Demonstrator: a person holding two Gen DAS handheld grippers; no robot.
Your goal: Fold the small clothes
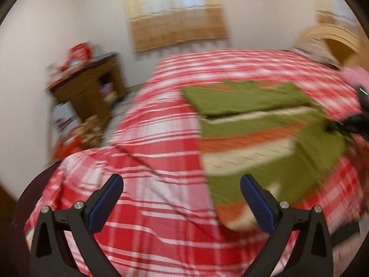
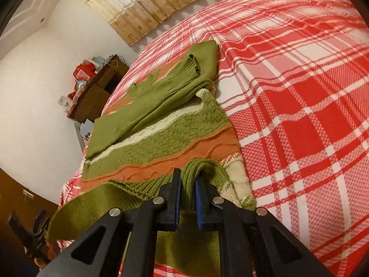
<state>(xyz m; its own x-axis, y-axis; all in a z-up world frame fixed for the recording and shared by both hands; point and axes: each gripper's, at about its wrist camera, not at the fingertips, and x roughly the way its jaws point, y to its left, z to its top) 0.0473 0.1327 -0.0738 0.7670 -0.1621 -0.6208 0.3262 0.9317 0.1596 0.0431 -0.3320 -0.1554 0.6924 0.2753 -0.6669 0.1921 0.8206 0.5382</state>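
We see a bed under a red and white plaid cover, filling most of both views. White wall behind it, with a tan curtain hanging over the window. A wooden headboard shows at the right edge of the left wrist view. Beside the bed's far corner stands a brown cabinet with red boxes and clutter on top; more clutter sits on the floor below it, too blurred to name.

The sweater lies on the cover, on the near right part of the bed in the left wrist view: green knit with orange and cream bands. One green sleeve is folded across the body, cuff end up near the far edge. The ribbed green hem is bunched and lifted at the near end.

Our right gripper has its blue-padded fingers nearly together, pinching that fold of ribbed hem between them. In the left wrist view it shows only as a dark shape at the sweater's right edge.

Our left gripper hovers above the plaid cover, fingers spread wide, nothing between them; its right finger overlaps the sweater's near corner in the picture, contact unclear. The left wrist view is motion-blurred.
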